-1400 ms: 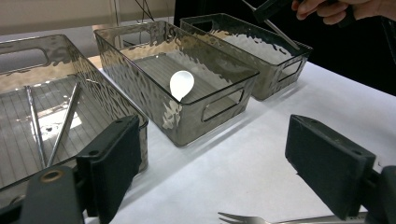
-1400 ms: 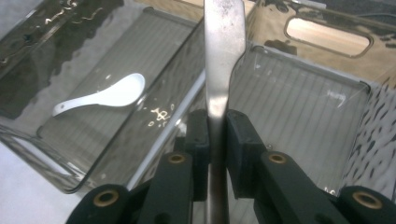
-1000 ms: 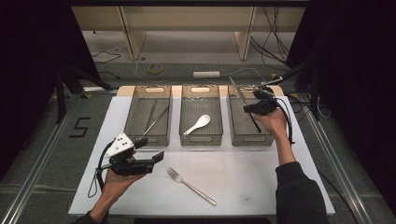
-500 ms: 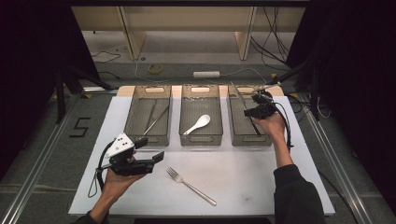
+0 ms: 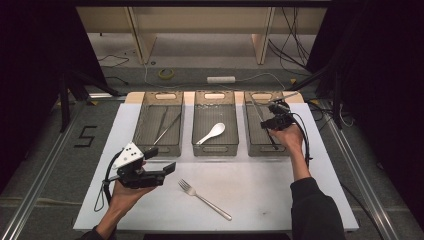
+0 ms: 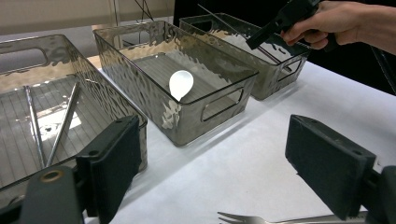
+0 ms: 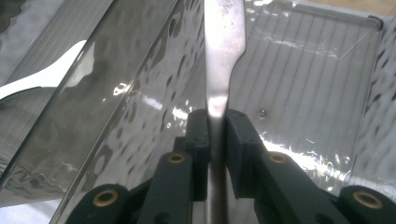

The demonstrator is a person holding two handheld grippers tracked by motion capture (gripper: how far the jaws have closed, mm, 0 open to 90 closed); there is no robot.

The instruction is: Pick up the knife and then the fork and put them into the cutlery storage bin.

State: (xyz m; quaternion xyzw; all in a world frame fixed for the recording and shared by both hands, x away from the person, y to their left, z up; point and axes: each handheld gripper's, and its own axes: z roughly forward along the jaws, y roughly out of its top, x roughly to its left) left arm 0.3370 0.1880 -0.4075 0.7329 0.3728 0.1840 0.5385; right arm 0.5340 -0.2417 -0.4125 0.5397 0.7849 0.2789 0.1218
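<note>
Right gripper view — tongs point(image 7: 217, 126) pinch knife point(image 7: 223, 42).

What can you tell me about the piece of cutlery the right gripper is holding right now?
It is a slim, flat metal utensil, silver and shiny, probably a knife, though its tip is not clear. The right gripper has its jaws shut on the narrow neck, where the piece widens beyond them. It is held over the right-hand clear bin, slanting up toward the bin's far end.

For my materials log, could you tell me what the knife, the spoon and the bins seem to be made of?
Knife: likely polished steel, a grey mirror sheen. Spoon: matte white, perhaps ceramic or plastic. Bins: clear smoky plastic, rippled and see-through.
</note>
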